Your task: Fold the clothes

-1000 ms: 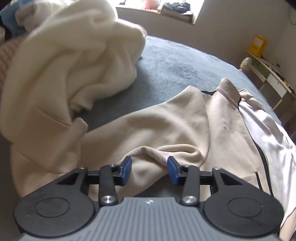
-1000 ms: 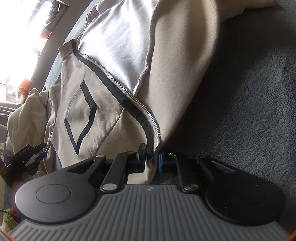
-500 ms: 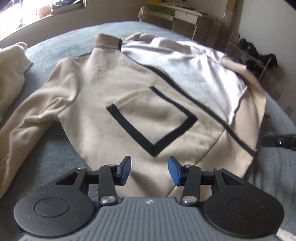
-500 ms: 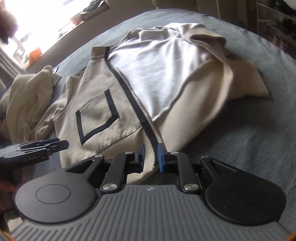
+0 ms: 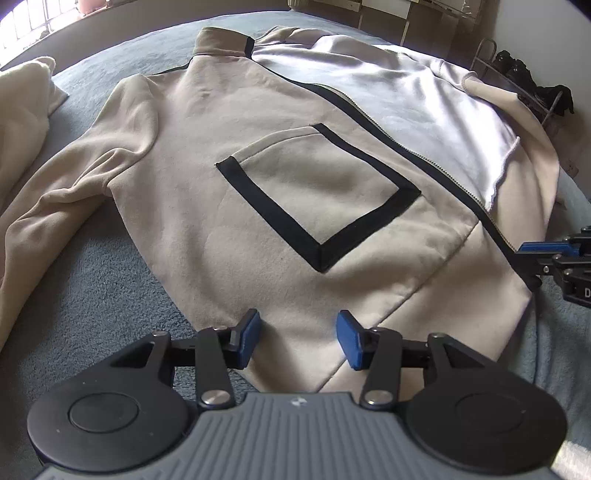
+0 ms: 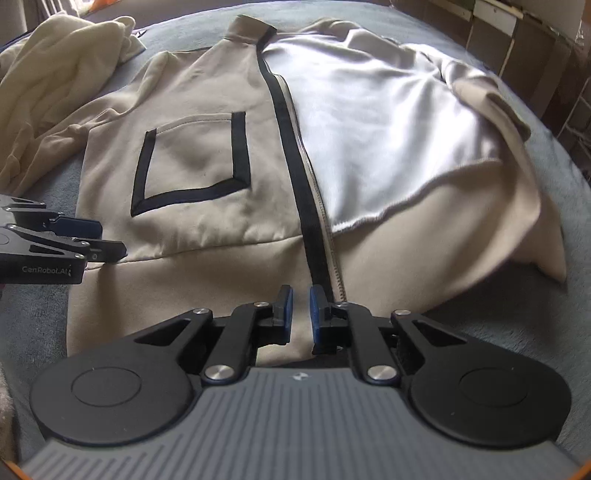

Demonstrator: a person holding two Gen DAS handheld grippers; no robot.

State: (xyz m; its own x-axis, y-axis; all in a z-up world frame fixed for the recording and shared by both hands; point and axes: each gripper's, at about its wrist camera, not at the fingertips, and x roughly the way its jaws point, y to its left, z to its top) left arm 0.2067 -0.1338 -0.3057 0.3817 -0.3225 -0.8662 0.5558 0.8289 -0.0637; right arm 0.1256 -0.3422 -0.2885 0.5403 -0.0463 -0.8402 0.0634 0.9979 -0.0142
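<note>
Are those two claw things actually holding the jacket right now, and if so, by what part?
No. The left gripper stands wide open over the jacket hem. The right gripper is slightly open at the zipper bottom, with nothing pinched between its pads.

**A Bright Room With a Soft Blue-Grey Bed**

A big bed with a fuzzy blue-grey blanket fills most of the room. Strong daylight comes in through a window at the far left, above a low grey ledge. At the far right stands a metal rack with dark things on it. Pale drawers and dark wooden panels line the far wall.
</note>
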